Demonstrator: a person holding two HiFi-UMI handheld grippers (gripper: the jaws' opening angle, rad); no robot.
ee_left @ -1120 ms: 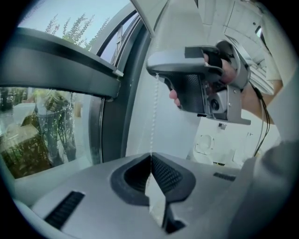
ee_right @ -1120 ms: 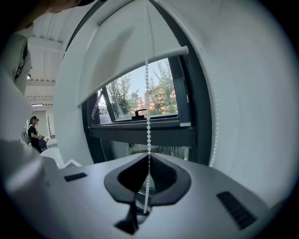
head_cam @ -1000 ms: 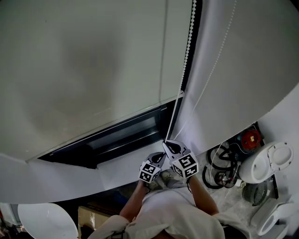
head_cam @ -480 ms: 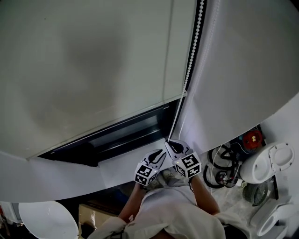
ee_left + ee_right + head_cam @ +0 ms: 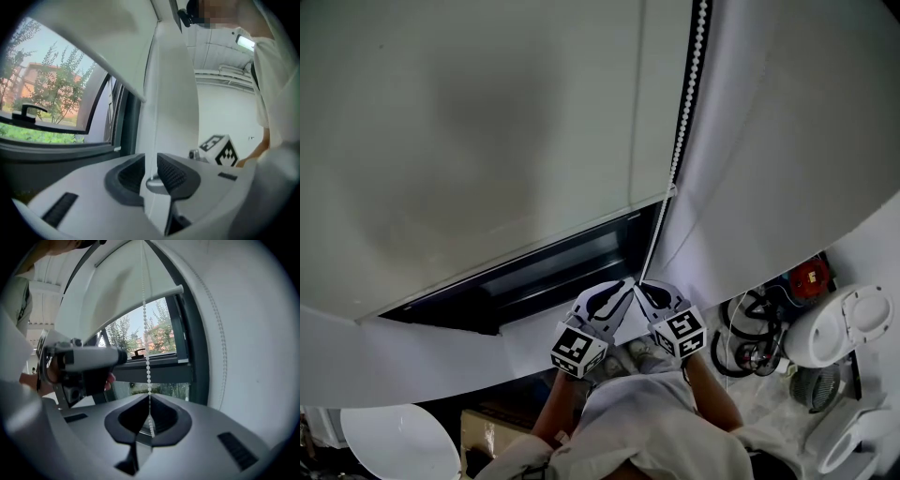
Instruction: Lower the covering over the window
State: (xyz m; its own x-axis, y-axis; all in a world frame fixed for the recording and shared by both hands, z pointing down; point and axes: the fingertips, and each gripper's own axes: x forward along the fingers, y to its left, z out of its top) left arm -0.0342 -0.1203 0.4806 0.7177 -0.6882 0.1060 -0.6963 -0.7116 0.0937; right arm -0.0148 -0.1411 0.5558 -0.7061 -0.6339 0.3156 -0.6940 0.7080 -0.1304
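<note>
Risen since the earlier frame, the left tool [image 5: 617,292] is level with the right, its jaws just opened, a thin cord loose between them. Roller blind [image 5: 487,141] covers most of the window [image 5: 553,274]. Right tool [image 5: 645,289] is clenched on the bead chain [image 5: 682,112].

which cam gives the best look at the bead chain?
Right gripper view: the bead chain hangs centre frame, beads distinct against the window, running into the right gripper's shut jaws. Head view shows it as a thin dotted line beside the blind. Left gripper view: no beads discernible.
</note>
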